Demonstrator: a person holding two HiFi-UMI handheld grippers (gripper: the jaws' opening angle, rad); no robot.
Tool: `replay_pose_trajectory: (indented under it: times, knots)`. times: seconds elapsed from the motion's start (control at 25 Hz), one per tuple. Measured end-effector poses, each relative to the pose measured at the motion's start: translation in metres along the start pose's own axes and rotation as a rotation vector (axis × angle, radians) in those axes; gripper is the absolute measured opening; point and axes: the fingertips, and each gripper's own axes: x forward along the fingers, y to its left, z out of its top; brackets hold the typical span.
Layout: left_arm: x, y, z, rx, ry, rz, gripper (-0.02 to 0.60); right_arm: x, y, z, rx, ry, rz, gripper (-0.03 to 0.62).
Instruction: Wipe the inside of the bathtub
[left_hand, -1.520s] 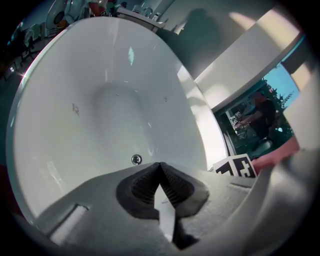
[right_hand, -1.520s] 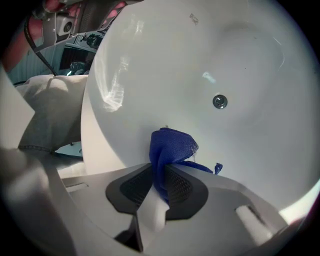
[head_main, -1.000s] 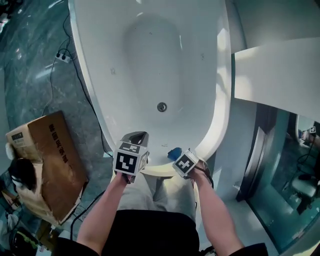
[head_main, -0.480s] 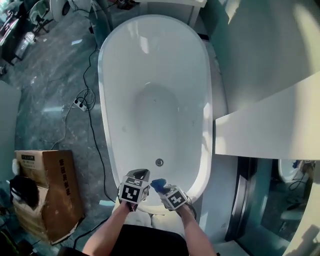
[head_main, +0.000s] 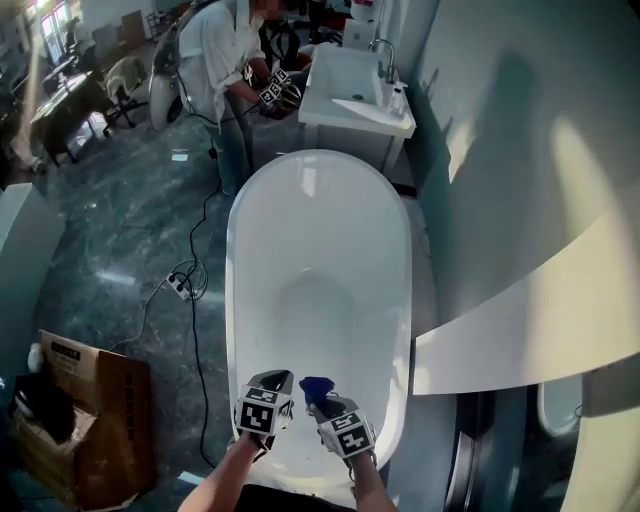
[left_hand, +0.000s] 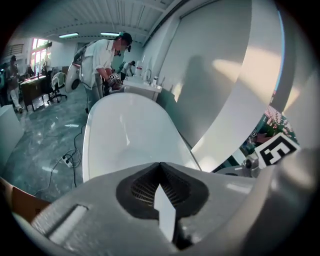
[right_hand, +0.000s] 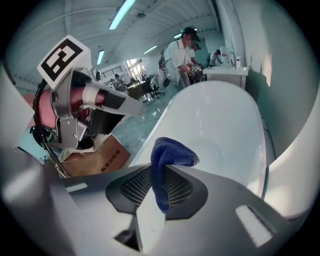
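Observation:
A white oval bathtub stretches away from me, its inside bare. Both grippers hover side by side over its near end. My left gripper is shut with nothing between its jaws. Just to its right, my right gripper is shut on a blue cloth, which bunches up above the jaws. The left gripper also appears in the right gripper view, close alongside.
A person stands past the tub's far end beside a white vanity sink. A cardboard box sits on the floor at left, and a cable with a power strip lies nearby. A white slanted panel overhangs the right.
The head view has tilted up, bringing the whole tub, the vanity and a person into sight. Both grippers have closed together over the tub's near end, the cloth still in the right one.

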Motion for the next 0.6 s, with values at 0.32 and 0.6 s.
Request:
replay_pose_trajectory:
  times: [0.32, 0.6]
  knots:
    - [-0.051, 0.000, 0.096, 0.068, -0.203, 0.012, 0.005, -0.061, -0.001, 0.123, -0.072, -0.262, -0.091, 0.078]
    - [-0.095, -0.030, 0.177, 0.159, -0.379, 0.014, 0.005, -0.137, -0.012, 0.216, -0.176, -0.498, -0.171, 0.080]
